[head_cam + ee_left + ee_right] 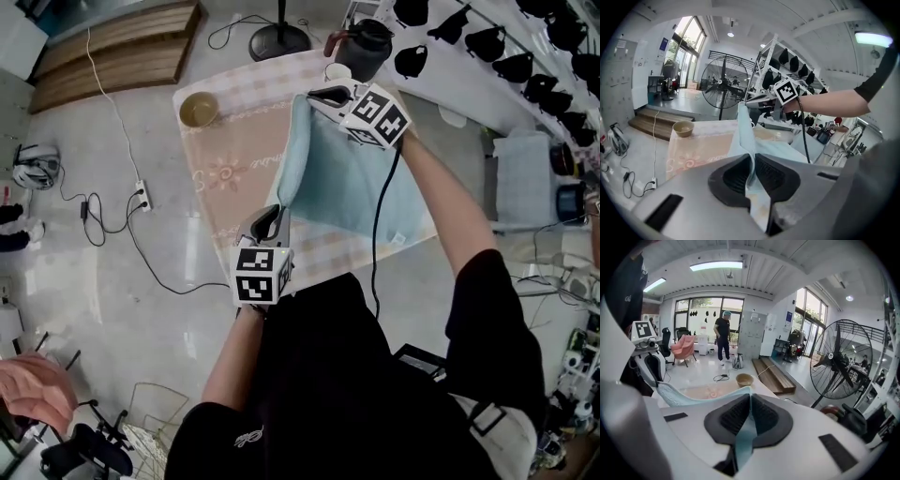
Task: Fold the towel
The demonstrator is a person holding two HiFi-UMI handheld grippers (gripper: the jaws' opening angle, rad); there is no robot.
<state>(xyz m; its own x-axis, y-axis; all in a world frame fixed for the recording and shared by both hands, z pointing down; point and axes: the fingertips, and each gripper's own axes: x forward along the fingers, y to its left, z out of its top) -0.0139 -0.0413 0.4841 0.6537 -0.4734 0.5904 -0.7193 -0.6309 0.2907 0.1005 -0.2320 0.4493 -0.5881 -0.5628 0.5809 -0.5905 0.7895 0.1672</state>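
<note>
A light blue towel hangs lifted over the table, which is covered with a pink checked cloth. Both grippers pinch the towel's left edge, and its far side droops onto the cloth. My left gripper is shut on the near corner; in the left gripper view the towel runs up out of the closed jaws toward the right gripper. My right gripper is shut on the far corner, with a strip of towel between its jaws.
A tan bowl sits at the table's far left corner. A dark kettle stands at the far edge and a fan's base behind it. A shelf of black items runs along the right. A person stands far off.
</note>
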